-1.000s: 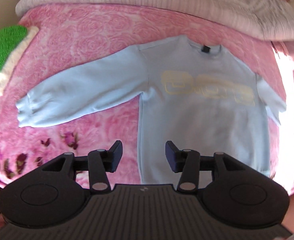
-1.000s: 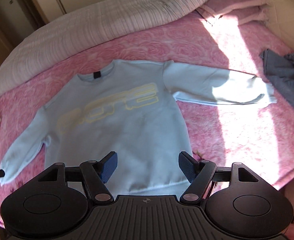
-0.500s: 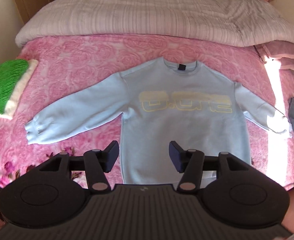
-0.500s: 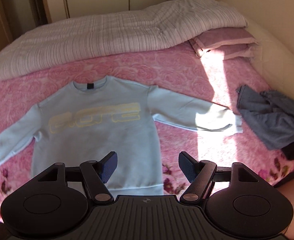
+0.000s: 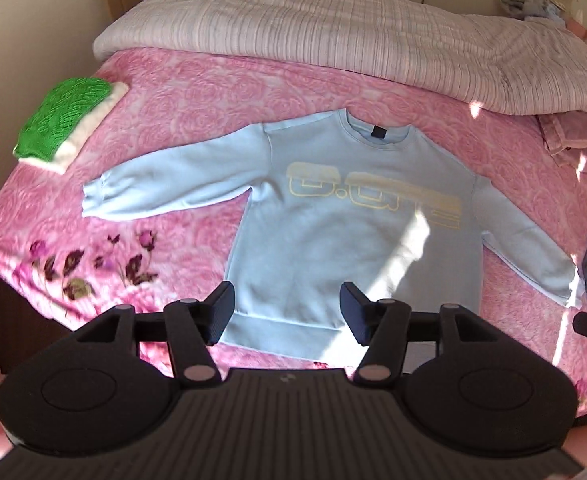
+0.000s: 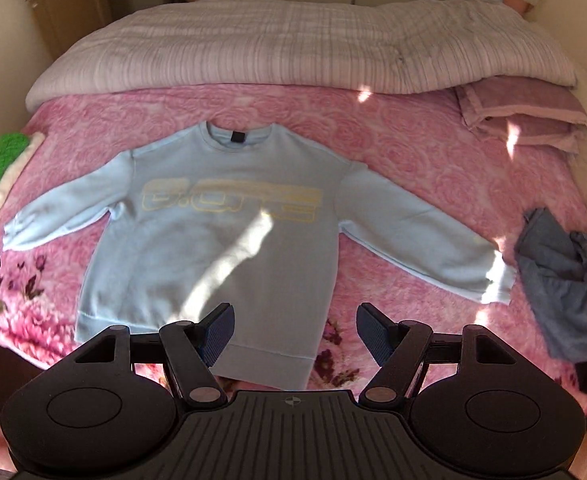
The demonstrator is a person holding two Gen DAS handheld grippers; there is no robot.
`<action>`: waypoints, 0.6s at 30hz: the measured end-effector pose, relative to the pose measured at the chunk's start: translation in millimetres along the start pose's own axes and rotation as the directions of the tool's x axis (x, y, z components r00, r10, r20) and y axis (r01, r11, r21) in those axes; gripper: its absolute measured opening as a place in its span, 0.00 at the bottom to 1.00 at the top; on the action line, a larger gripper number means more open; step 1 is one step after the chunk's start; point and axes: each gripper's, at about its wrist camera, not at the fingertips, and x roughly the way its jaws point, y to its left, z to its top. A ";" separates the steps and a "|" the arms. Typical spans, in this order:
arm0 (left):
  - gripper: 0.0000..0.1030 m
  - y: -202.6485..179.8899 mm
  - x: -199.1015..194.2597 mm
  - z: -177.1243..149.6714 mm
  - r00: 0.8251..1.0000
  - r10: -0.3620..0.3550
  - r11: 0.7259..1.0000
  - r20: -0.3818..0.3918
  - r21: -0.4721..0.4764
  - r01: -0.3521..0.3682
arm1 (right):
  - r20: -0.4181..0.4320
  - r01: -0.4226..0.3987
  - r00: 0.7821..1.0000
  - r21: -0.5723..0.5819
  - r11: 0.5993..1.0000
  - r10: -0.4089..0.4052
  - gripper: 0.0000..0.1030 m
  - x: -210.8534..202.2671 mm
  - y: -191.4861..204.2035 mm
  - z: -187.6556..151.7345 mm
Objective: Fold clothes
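Lying flat and face up in the middle of the pink bedspread [image 6: 413, 136], the sweatshirt [image 6: 221, 248] has both sleeves spread out to the sides and its hem toward the cameras. Pale yellow outlined block letters run across the chest; they look like "G.ORE" or similar, but the blur leaves the word uncertain. A small dark tag [image 6: 237, 136] sits inside the collar, its writing too small to read. The left gripper [image 5: 287, 312] hangs above the hem, its jaws having just been opening, now wide with nothing between them. The right gripper [image 6: 295, 334] hangs wide and empty too. A green towel [image 5: 63, 120] lies at the left edge, grey clothes [image 6: 565, 280] at the right, a striped duvet [image 6: 293, 48] behind.
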 end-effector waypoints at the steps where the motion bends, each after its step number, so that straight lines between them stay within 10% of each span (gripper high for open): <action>1: 0.53 -3.5 -1.9 -3.8 1.000 0.005 1.000 -0.001 -0.002 -0.005 | 0.000 -0.006 1.000 -0.011 1.000 0.006 0.69 -1.5 -3.5 -1.1; 18: 0.55 -66.8 -8.4 -35.2 0.999 -0.028 0.988 -0.039 0.149 0.034 | -0.066 -0.017 0.998 0.068 0.998 0.021 0.69 -20.1 -49.5 -36.1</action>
